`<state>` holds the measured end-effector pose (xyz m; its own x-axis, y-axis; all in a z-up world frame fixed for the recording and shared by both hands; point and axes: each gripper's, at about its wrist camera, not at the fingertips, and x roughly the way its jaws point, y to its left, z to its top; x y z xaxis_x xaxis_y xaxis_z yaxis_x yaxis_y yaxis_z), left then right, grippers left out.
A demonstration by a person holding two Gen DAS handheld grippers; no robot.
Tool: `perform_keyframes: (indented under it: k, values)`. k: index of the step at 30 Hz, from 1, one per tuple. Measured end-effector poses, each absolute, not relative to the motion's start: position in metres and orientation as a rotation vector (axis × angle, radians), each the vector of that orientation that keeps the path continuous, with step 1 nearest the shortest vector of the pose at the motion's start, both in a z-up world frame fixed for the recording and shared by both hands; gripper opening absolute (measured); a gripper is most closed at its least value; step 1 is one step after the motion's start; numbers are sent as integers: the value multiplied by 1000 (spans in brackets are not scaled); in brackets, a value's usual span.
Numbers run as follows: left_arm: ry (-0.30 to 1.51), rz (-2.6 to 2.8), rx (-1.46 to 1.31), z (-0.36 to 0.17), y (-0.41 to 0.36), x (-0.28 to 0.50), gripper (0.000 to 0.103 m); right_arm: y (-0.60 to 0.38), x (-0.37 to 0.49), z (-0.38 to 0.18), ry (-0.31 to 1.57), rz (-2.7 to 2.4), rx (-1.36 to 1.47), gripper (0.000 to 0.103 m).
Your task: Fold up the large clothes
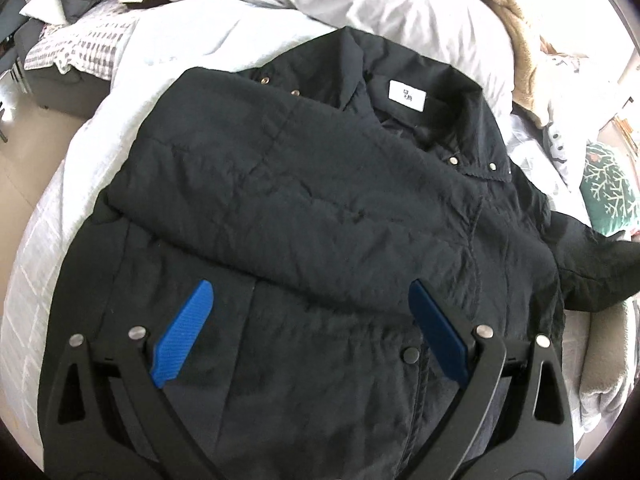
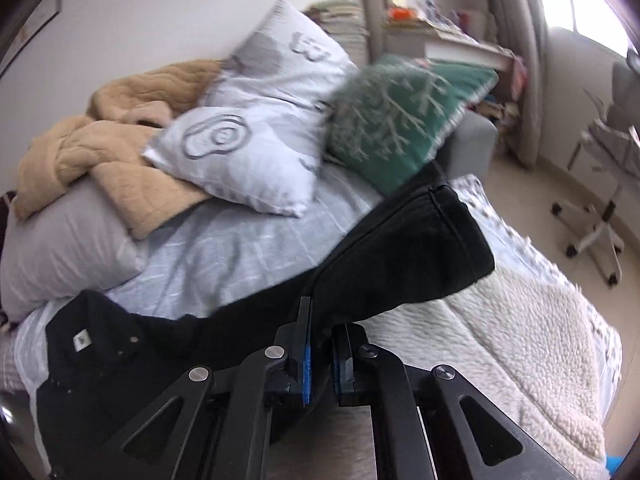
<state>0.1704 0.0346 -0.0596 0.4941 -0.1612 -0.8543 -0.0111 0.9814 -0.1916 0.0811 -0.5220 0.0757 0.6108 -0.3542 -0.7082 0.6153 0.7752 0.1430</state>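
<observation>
A large black padded jacket point(image 1: 320, 208) lies front up on the bed, collar with a white label point(image 1: 407, 96) at the far side. Its left sleeve is folded across the chest. My left gripper point(image 1: 310, 292) hovers over the jacket's lower part, open and empty, blue pads wide apart. The other sleeve point(image 1: 600, 272) sticks out to the right. In the right wrist view my right gripper point(image 2: 320, 320) is shut on that sleeve point(image 2: 404, 256) and holds it lifted above the bed. The jacket's collar point(image 2: 88, 340) shows at the lower left there.
The bed has a pale blue sheet point(image 2: 224, 256) and a white fleece blanket point(image 2: 500, 336). Pillows point(image 2: 248, 152), a green cushion point(image 2: 400, 120) and a beige blanket point(image 2: 96, 148) lie at the head. A swivel chair point(image 2: 596, 224) stands on the floor to the right.
</observation>
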Motion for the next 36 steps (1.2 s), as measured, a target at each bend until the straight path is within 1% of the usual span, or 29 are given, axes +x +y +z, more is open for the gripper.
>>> perform_keyframes:
  k: [11,15,19,25,30,33,35,36]
  values:
    - [1027,-133,-183,-51,47,175,98,-402,128,122,685,-348,227,6]
    - [1012,-136,-171,-50,54,177,98,-341,150,125,695,-220,157,6]
    - [1013,-143,-205,-49,63,179,98,-278,167,114,723,-94,93,6]
    - [1008,-143,-248,-50,74,184,98,-192,190,67,811,58,39,7]
    - [993,-150,-285,-50,81,188,98,-134,205,0,930,137,31,8]
    - [986,-172,-327,-51,83,191,98,-121,212,-42,1009,149,63,17]
    - [992,-199,-362,-52,83,194,98,-117,212,-69,1075,173,89,29]
    - [994,-214,-380,-52,84,196,98,-117,210,-78,1103,187,106,32]
